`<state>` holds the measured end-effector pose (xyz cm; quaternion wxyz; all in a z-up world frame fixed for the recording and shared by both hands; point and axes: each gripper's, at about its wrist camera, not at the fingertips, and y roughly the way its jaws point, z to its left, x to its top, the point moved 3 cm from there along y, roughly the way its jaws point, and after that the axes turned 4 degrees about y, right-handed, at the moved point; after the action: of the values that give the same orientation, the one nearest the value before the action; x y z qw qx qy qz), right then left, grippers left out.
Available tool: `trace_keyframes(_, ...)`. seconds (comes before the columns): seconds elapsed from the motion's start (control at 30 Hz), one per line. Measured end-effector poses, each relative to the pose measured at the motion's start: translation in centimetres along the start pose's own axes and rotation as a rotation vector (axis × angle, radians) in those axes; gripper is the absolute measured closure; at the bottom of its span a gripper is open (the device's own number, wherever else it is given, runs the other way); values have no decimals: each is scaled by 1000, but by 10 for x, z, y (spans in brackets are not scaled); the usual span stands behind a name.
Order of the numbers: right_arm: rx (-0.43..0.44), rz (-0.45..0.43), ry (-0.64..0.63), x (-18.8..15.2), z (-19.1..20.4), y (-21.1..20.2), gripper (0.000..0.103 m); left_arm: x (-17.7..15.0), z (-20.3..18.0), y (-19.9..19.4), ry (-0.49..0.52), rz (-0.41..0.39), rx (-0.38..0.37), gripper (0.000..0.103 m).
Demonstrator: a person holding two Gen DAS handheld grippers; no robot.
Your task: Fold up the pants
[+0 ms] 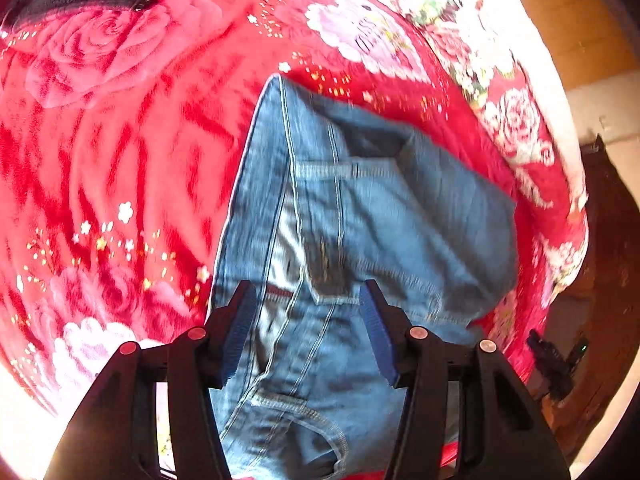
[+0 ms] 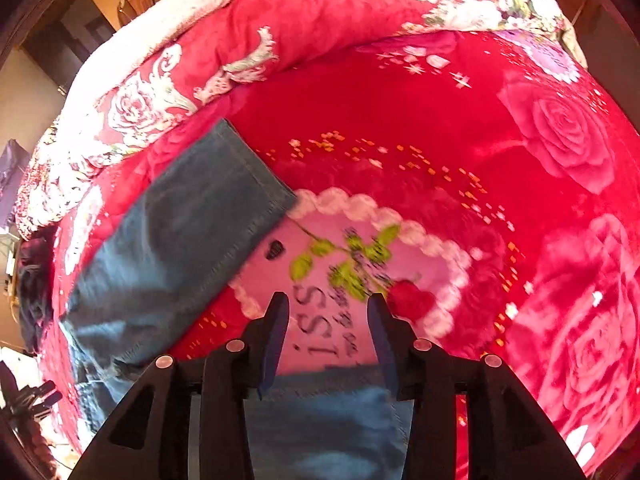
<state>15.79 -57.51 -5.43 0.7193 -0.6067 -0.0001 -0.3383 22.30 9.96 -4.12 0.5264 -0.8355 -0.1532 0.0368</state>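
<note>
On the bed we see a big red blanket (image 1: pixel 120 152) with pink roses and white flowers all over it. Blue jeans (image 1: pixel 360 216) lie on top of the blanket.

From the left wrist view, we look down at the top part of the jeans. We can see a belt loop, seams and a pocket edge near the bottom of the picture. The denim is bunched and folded over itself, with one fold lying off to the right. Our left hand-held gripper (image 1: pixel 308 328) has its two blue pads spread wide, one on each side of the denim. The picture is blurry, so we cannot tell if the pads touch the cloth. They are not pinching it.

From the right wrist view, one leg of the jeans (image 2: pixel 176 240) stretches up and to the left across the blanket (image 2: pixel 440 120). Its hem end lies near a raised, folded part of the blanket with white flower prints. Another bit of denim sits right under our right hand-held gripper (image 2: pixel 328 340), at the bottom of the picture. This gripper's pads are wide apart too, and nothing is between them. Past the pads we see a pink heart patch (image 2: pixel 352 264) on the blanket, with a white frilly edge, green leaves and some letters.
</note>
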Motion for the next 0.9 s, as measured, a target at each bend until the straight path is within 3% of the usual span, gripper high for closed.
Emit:
trace_keyframes(0.2,158,25,24,68,82,54,60,68,-6,47,-130,78,0,49)
trace_keyframes(0.27,174,34,15,92,105,78,51,81,-9,55,-162,96,-21,49)
trace_keyframes(0.37,127,32,-33,129,134,113,51,100,-7,57,-186,95,-41,48)
trace_keyframes(0.5,101,46,-60,160,156,154,50,118,3,57,-251,99,-62,36)
trace_keyframes(0.6,102,86,-87,168,169,183,45,125,11,64,-302,102,-77,30)
trace_keyframes(0.7,38,113,-167,163,182,207,41,126,13,82,-325,129,-93,28)
trace_keyframes(0.77,-16,78,-236,158,192,209,42,123,13,97,-326,160,-75,28)
trace_keyframes(0.8,-43,73,-257,156,195,209,50,122,11,102,-323,156,-68,29)
trace_keyframes(0.87,-60,60,-284,153,201,205,91,123,3,99,-286,119,-46,34)
trace_keyframes(0.9,-56,62,-295,152,204,203,103,124,-3,95,-251,95,-39,63)
